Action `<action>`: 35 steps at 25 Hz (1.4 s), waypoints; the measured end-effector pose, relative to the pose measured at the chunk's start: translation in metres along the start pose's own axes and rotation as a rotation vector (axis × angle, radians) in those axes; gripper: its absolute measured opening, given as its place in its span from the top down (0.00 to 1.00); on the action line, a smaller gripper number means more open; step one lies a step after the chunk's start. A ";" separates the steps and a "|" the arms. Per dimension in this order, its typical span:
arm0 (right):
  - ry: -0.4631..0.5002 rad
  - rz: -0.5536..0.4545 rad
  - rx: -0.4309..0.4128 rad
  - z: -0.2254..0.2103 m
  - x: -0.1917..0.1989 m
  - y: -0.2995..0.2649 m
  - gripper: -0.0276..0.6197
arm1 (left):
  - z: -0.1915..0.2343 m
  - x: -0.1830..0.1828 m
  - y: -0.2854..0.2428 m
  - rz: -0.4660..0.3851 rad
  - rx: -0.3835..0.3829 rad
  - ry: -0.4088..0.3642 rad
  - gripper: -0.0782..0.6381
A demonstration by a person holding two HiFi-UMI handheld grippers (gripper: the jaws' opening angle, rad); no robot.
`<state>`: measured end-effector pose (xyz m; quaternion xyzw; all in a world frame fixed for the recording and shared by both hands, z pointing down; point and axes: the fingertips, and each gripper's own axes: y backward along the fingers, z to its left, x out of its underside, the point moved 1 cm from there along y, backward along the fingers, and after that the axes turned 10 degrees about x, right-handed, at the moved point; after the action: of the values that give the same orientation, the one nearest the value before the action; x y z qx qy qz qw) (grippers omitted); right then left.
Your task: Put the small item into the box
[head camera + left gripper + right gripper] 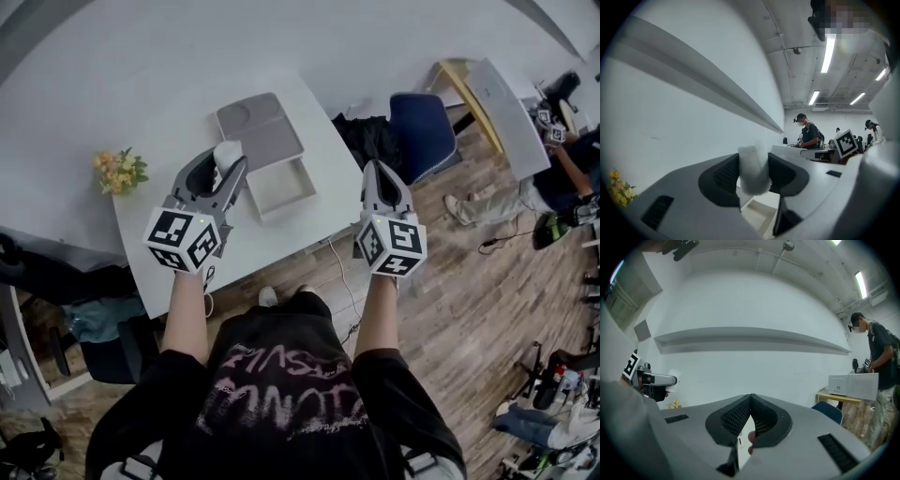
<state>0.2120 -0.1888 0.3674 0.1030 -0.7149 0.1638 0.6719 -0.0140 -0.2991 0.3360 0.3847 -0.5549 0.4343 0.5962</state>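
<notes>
In the head view my left gripper (228, 161) is held above the white table (281, 240), shut on a small white item (228, 150). The left gripper view shows that soft white item (753, 169) pinched between both dark pads. Just right of it on the table lies the open box (281, 187), a shallow white tray, with its grey lid (260, 127) lying behind it. Part of the tray (759, 213) shows under the left jaws. My right gripper (376, 171) hovers over the table's right edge, tips together with nothing between them (750, 401).
A bunch of yellow flowers (119, 172) lies at the table's left corner. A blue chair (422, 131) and a black bag (373, 139) stand right of the table. Beyond them are another desk (502, 103) and a person (874, 357). A white wall runs behind the table.
</notes>
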 end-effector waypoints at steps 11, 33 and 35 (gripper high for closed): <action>0.014 -0.015 -0.150 -0.013 -0.015 -0.079 0.94 | 0.022 0.000 -0.041 0.014 -0.139 -0.001 0.63; -0.008 0.008 -0.518 0.012 -0.018 -0.178 0.94 | 0.029 -0.015 -0.048 -0.007 -0.513 -0.070 0.63; -0.004 0.005 -0.532 0.016 -0.017 -0.179 0.94 | 0.029 -0.015 -0.048 -0.006 -0.523 -0.077 0.63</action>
<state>0.2641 -0.3617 0.3667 -0.0787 -0.7344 -0.0286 0.6735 0.0216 -0.3432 0.3250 0.2353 -0.6694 0.2595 0.6551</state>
